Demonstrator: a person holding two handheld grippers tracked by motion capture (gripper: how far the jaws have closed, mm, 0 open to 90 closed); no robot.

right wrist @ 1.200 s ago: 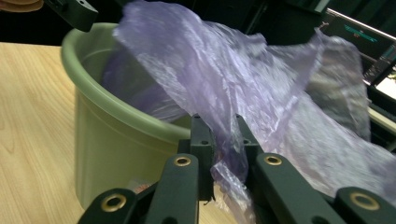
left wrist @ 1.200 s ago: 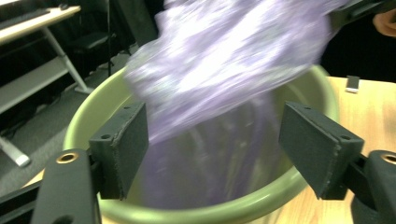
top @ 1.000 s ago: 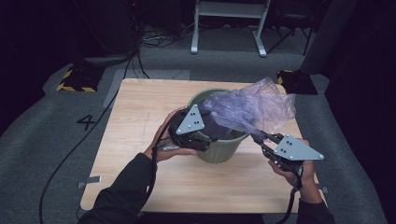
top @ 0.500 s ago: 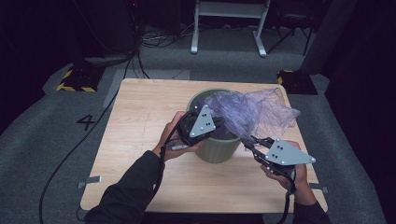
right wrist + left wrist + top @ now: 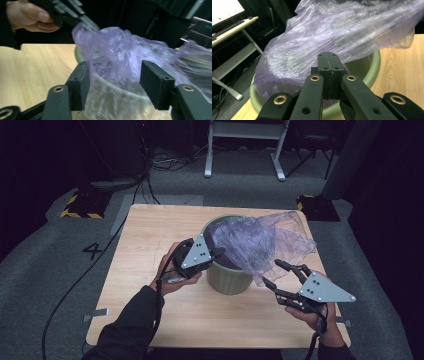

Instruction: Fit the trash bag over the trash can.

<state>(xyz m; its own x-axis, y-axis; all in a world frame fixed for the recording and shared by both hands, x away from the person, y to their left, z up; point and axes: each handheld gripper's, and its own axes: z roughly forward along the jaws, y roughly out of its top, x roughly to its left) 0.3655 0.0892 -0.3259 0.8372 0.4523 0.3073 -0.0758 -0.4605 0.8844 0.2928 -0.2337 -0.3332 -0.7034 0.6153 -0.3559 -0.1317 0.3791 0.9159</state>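
Observation:
A green bin [image 5: 227, 280] stands mid-table with a thin purple plastic bag [image 5: 260, 240] draped over its mouth and spilling to the right. My left gripper [image 5: 220, 252] is at the bin's left rim, shut, with the bag's edge pinched at its tips. In the left gripper view the jaws [image 5: 329, 56] meet in front of the bag [image 5: 337, 32] and the bin's rim [image 5: 372, 72]. My right gripper [image 5: 270, 272] sits right of the bin; its jaws have just been opening. The bag [image 5: 117, 52] hangs loose between them [image 5: 115, 72], untouched by the pads.
The wooden table [image 5: 150, 235] has bare room on its left half and along the front. Dark carpet surrounds it, with a white stand [image 5: 245, 150] behind, a yellow-striped box [image 5: 82, 205] at back left and a cable [image 5: 75, 285] running off the left side.
The left gripper's jaws closed at the bin's rim on the bag. The right gripper let go of the bag's edge, opened, and now sits slightly lower and nearer the person.

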